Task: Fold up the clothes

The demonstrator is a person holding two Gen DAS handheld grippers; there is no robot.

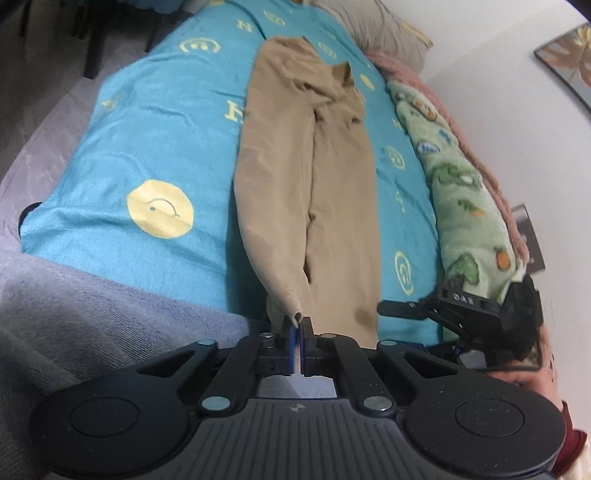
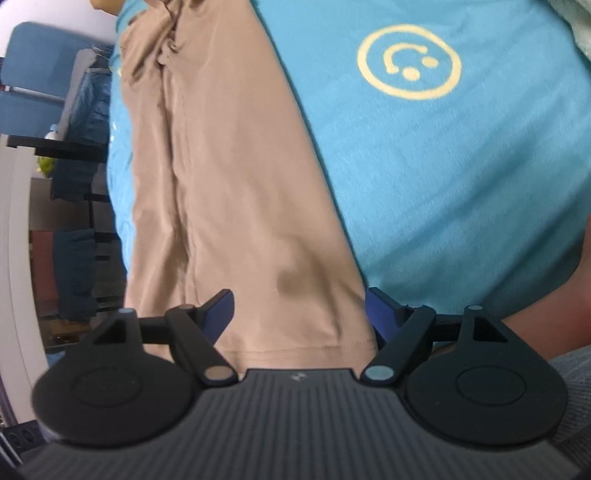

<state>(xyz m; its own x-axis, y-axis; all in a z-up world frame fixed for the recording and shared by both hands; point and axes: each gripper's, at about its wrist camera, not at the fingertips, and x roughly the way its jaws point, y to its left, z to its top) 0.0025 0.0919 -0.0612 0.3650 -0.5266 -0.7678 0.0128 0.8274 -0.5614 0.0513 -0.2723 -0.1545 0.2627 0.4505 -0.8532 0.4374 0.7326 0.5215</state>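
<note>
A tan garment (image 1: 306, 177) lies lengthwise on a bed covered with a blue sheet (image 1: 155, 147) printed with yellow smiley faces. It is folded into a long narrow strip. My left gripper (image 1: 298, 325) is shut on the garment's near hem corner, which is lifted a little off the bed. My right gripper (image 2: 299, 314) stands open over the near hem of the same garment (image 2: 236, 206), with the fabric lying flat between its blue pads, which do not press on it. In the left wrist view the right gripper (image 1: 391, 308) shows at the garment's right side.
A green patterned blanket (image 1: 461, 192) and a pink one lie along the wall side of the bed. A beige pillow (image 1: 373, 26) sits at the far end. A grey bed frame edge (image 1: 92, 314) runs along the near side. Blue chairs (image 2: 40, 88) stand past the bed.
</note>
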